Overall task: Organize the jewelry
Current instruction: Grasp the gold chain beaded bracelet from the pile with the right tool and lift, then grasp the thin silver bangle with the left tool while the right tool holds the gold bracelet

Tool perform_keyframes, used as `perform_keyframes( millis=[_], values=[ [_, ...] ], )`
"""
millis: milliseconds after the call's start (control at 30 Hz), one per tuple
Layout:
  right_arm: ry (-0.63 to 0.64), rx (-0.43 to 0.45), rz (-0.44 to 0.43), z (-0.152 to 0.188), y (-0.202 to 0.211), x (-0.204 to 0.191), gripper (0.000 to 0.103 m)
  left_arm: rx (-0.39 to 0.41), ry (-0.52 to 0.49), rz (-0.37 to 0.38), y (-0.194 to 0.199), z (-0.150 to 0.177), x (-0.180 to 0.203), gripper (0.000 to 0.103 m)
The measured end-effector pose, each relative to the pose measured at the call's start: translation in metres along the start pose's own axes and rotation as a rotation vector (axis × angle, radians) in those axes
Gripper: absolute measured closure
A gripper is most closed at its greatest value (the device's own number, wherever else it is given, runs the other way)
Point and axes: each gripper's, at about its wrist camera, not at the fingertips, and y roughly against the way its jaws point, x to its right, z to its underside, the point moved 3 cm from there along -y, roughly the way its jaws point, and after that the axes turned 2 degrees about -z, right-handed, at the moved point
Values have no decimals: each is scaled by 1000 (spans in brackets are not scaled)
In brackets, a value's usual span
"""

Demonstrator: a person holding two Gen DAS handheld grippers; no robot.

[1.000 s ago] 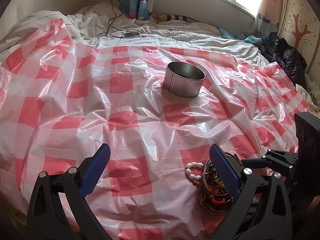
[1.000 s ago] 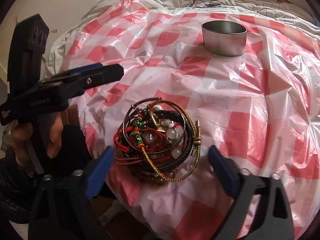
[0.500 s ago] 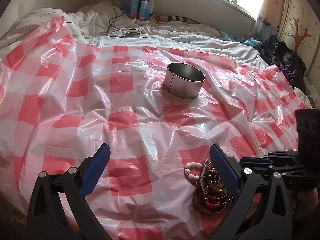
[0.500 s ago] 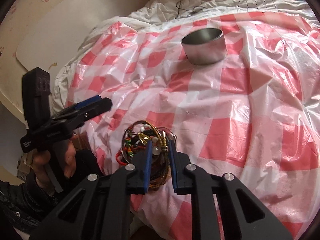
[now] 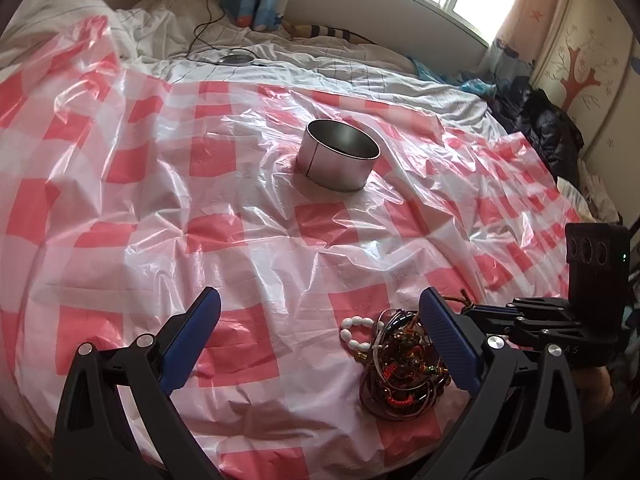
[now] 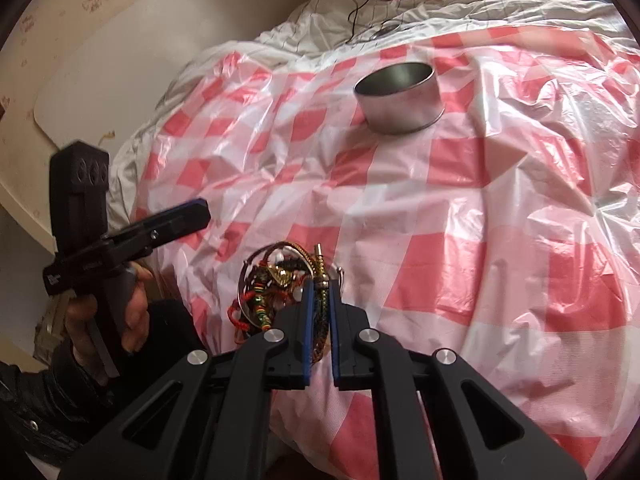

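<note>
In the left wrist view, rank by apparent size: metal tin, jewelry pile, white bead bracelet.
1-2. Metal tin and jewelry pile: look alike; the pile sits nearer the camera, so unranked.
3. White bead bracelet: clearly smallest.

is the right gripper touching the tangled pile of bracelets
Touching: the right wrist view shows the right gripper closed on a braided cord of the tangled bracelet pile.

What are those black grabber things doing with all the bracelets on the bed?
A person is tidying jewelry. The right gripper has pinched its fingers on a braided cord in the tangled pile of bracelets. The left gripper waits open beside the pile. The round metal tin farther up the checkered plastic sheet looks empty.
</note>
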Motion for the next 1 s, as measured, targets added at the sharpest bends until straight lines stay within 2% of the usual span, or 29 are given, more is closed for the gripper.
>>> perform_keyframes(
  millis=[133, 233, 300, 400, 467, 567, 600, 667, 733, 800, 900, 1000],
  values=[
    [-27, 56, 0, -5, 10, 4, 95, -15, -27, 33, -2, 1, 4, 7],
    [-87, 116, -17, -9, 24, 14, 96, -71, -162, 67, -9, 9, 27, 7],
    [-127, 158, -39, -10, 33, 21, 97, -100, -258, 55, -15, 16, 43, 7],
    [-166, 196, -63, -12, 43, 28, 97, -146, -330, 41, -24, 24, 57, 7],
    [-180, 209, -70, -14, 46, 32, 97, -154, -348, 49, -27, 25, 60, 7],
    [-193, 210, -72, -16, 45, 34, 97, -131, -331, 102, -24, 23, 62, 8],
    [-195, 208, -73, -17, 45, 35, 97, -126, -319, 115, -24, 22, 61, 11],
    [-196, 206, -72, -17, 43, 34, 97, -136, -295, 127, -28, 21, 59, 28],
    [-199, 205, -74, -18, 42, 34, 97, -176, -269, 152, -36, 22, 56, 62],
    [-202, 205, -75, -18, 42, 34, 97, -178, -253, 150, -39, 22, 55, 75],
    [-212, 205, -77, -18, 42, 36, 97, -141, -229, 177, -35, 18, 51, 89],
    [-216, 206, -77, -17, 42, 38, 97, -126, -211, 187, -32, 15, 48, 97]
  ],
)
